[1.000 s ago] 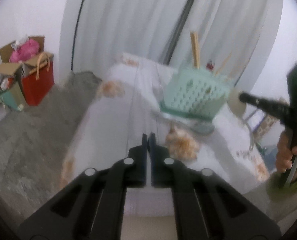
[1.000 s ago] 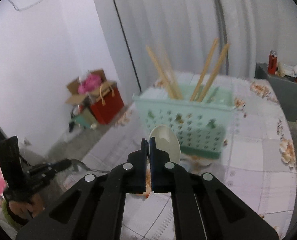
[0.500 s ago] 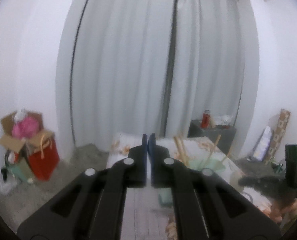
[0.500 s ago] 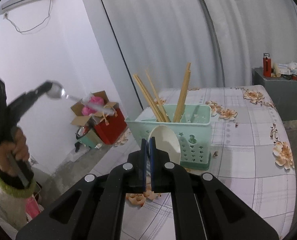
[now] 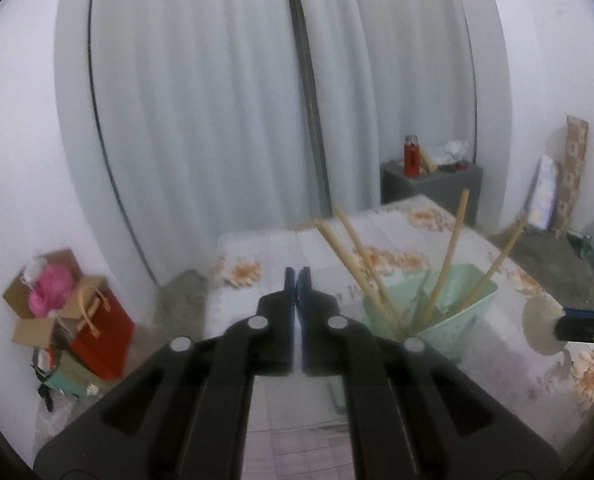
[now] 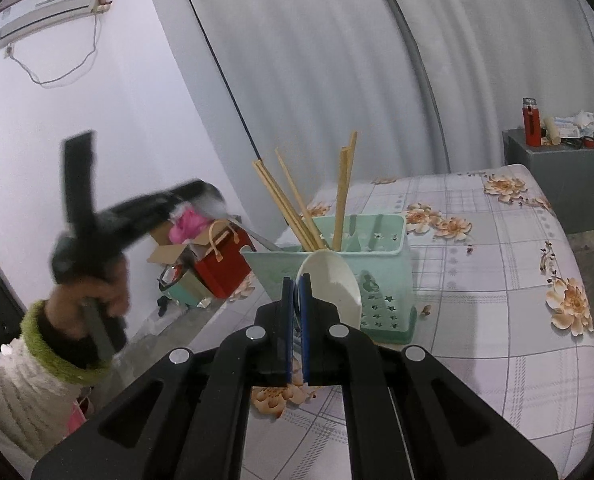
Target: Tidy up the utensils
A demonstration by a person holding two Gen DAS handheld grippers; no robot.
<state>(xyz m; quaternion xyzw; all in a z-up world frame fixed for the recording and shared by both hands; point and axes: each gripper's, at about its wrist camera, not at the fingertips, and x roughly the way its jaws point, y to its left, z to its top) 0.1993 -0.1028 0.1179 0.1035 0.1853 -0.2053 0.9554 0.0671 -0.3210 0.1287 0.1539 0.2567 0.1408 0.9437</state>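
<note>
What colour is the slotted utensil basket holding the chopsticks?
Pale mint green. The utensil basket shows best in the right wrist view, chopsticks standing inside.

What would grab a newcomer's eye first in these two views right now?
Probably the mint-green caddy on the floral tablecloth, with wooden chopsticks fanning out of it. Right in front of it, the right claw is shut on a white spoon whose bowl stands up against the caddy's wall. At the left of the right wrist view, the left claw is a raised dark blur carrying a metal spoon.
</note>
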